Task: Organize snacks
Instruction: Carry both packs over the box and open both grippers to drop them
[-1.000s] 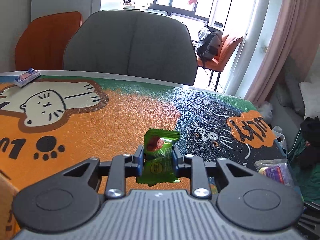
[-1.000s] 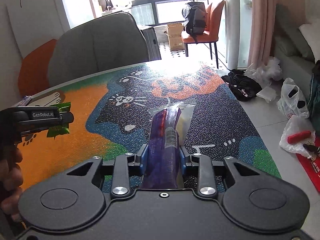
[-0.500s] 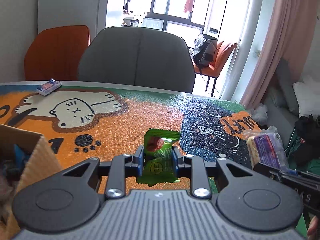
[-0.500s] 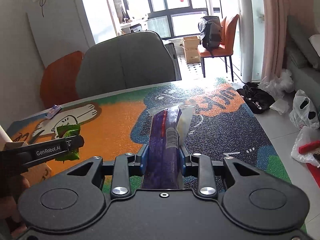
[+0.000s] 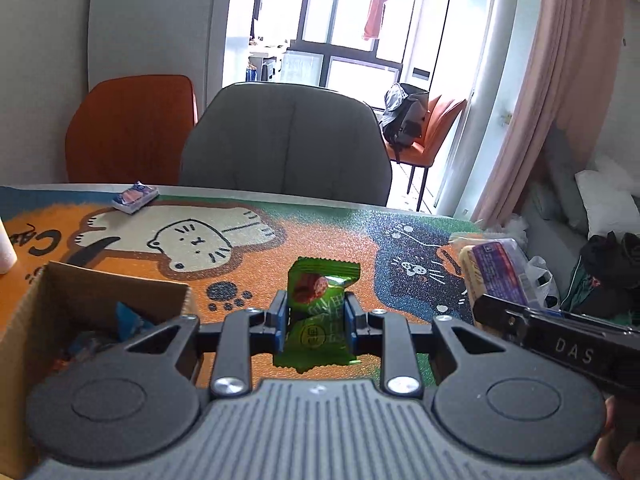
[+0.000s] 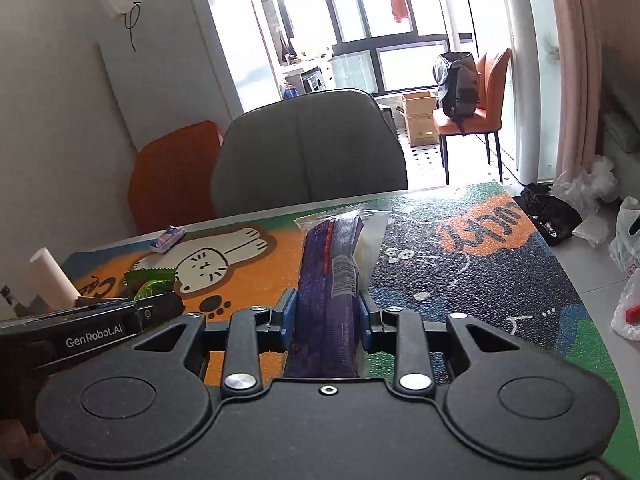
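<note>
Sunlit windows and a pink curtain [image 5: 560,92] back your left view, with a grey chair [image 5: 286,140] and an orange chair [image 5: 132,128] behind the counter [image 5: 256,248], which wears a cartoon cat mat. Your left hand-held gripper [image 5: 316,316] pinches a green snack [image 5: 320,304] upright between its blue pads, held above the counter. Left of that snack, an open cardboard box [image 5: 36,300] sits on the counter with blue wrappers inside. Beyond the box, near the counter's far edge in front of the orange chair, lies a small blue pack [image 5: 135,197]. Right of the green snack, your right hand-held gripper [image 5: 486,310] comes in from the side, clamped on a purple pack [image 5: 496,268] of pale biscuits.

From the right wrist, the same two chairs stand behind the counter [image 6: 500,280], and a second orange chair [image 6: 476,120] by the window carries a dark backpack [image 6: 458,80]. Here the right hand-held gripper [image 6: 326,314] squeezes the purple pack [image 6: 330,280] edge-on, its clear end pointing away over the counter. Left of the pack, the left hand-held gripper [image 6: 160,300] shows from the side with the green snack [image 6: 150,282] in its tips. A white roll [image 6: 52,276] stands further left of it. The blue pack [image 6: 168,239] lies beyond, by the cat drawing.
</note>
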Demonstrator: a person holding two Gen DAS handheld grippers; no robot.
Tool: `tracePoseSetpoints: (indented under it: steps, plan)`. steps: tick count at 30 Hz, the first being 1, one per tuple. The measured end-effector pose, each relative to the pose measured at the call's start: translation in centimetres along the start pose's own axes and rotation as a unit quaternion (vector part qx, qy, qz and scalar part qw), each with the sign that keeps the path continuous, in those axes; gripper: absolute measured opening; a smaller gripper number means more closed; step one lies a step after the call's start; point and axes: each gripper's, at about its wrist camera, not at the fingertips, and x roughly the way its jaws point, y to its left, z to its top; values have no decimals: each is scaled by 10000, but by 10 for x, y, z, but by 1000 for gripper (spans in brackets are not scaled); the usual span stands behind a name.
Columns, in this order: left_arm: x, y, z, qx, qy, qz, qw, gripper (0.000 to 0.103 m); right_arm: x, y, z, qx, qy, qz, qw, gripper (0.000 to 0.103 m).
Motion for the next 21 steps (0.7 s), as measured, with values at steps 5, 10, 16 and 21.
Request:
tracePoseSetpoints:
  steps: [5, 10, 16, 21]
  plan:
    - [-17, 21, 3, 46, -5, -23, 10000, 27, -1, 16, 3, 100, 45, 320, 9994, 30]
    - [-31, 52, 7, -2, -33, 102, 9999, 27, 0, 39, 2, 32, 74, 534, 9985, 30]
    - [-43, 84, 6, -58, 38, 227, 9997, 27, 7, 60, -3, -26, 161, 692, 9975, 29]
    - [-47, 108, 0, -180, 131, 320, 9992, 27, 9, 82, -7, -108, 198, 803, 9965, 30]
